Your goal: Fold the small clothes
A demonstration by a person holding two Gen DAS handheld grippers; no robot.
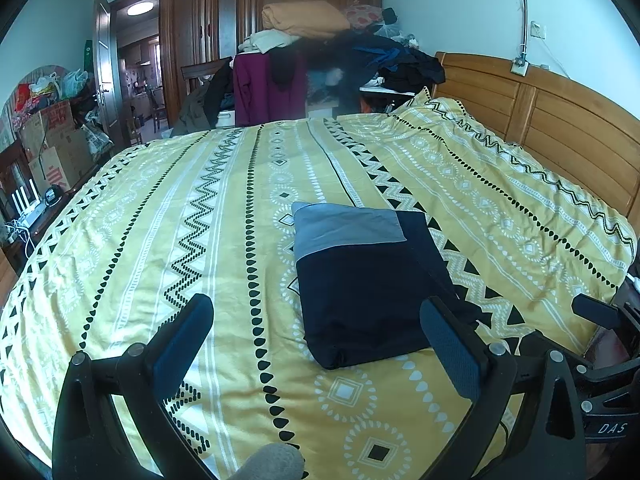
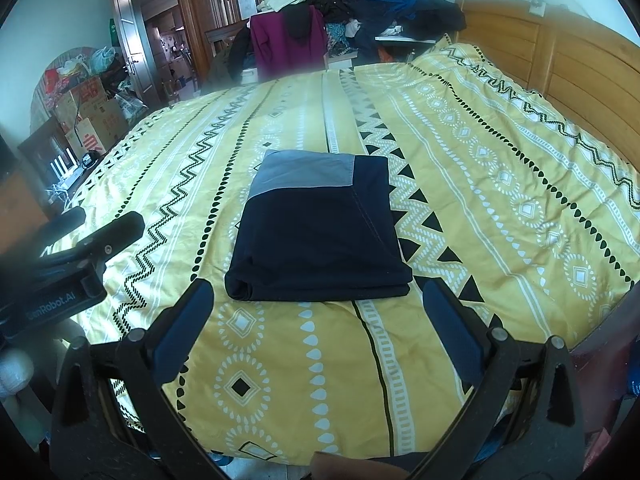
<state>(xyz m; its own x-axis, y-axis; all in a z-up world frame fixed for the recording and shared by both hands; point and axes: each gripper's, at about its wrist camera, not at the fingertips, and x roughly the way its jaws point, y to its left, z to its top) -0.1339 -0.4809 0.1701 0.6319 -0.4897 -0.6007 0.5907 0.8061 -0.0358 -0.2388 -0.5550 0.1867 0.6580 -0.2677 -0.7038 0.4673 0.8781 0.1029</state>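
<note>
A dark navy garment with a grey band (image 1: 360, 276) lies folded into a neat rectangle on the yellow patterned bedspread (image 1: 160, 220). In the right wrist view the same folded garment (image 2: 320, 232) rests just beyond the fingertips. My left gripper (image 1: 316, 316) hovers open above the bed, its right finger over the garment's near right corner. My right gripper (image 2: 318, 300) is open too, held short of the garment's near edge with nothing between its fingers. Each gripper shows at the edge of the other's view.
A wooden headboard (image 1: 560, 120) runs along the right. Behind the bed's far side stands a chair draped with a maroon top (image 1: 264, 88) under a heap of clothes and bedding (image 1: 320, 28). Cardboard boxes (image 1: 56, 148) and an open door (image 1: 106, 68) are at the left.
</note>
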